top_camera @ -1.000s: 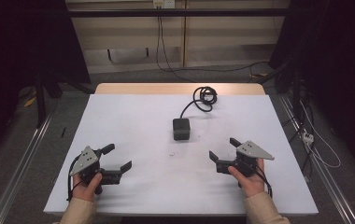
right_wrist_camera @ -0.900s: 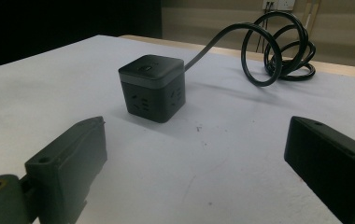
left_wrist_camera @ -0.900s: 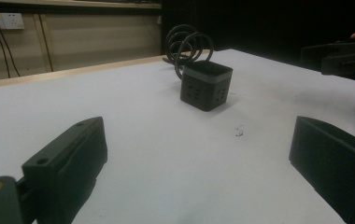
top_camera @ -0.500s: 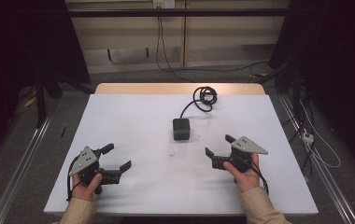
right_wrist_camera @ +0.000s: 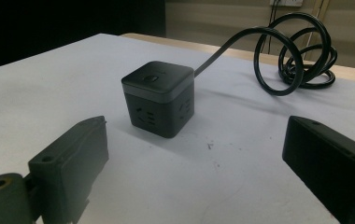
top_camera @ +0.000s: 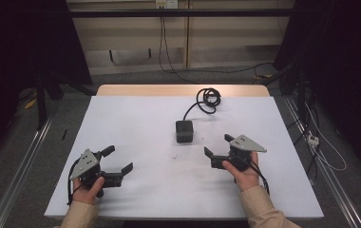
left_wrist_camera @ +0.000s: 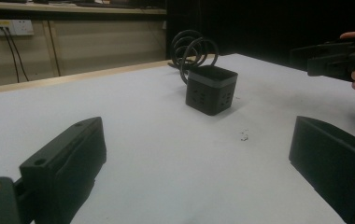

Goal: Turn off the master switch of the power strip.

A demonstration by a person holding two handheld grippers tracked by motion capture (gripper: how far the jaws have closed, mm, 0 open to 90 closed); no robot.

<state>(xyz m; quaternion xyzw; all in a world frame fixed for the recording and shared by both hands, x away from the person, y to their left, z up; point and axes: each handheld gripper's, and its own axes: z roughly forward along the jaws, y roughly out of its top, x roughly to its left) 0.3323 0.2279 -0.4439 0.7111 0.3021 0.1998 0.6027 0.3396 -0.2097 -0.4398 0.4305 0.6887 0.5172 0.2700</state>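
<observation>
A: Item one?
B: Black socket cube (top_camera: pixel 184 131), centre of the frame on the white table (top_camera: pixel 136 123); its black cable (top_camera: pixel 206 99) coils toward the top edge.

A: Grippers?
B: Left gripper (top_camera: pixel 120 161), lower left, jaws spread wide, nothing between them. Right gripper (top_camera: pixel 218 145), lower right, likewise spread and empty, just right of and below the cube, apart from it.

A: Close views?
B: Cube (right_wrist_camera: pixel 158 98) stands beyond the right gripper's jaws; small specks (left_wrist_camera: pixel 244 136) on the table.

One black cube-shaped plastic power socket (top_camera: pixel 184 130), one coiled black cable (top_camera: pixel 207 99), two black handheld grippers, one white table (top_camera: pixel 136 118).
</observation>
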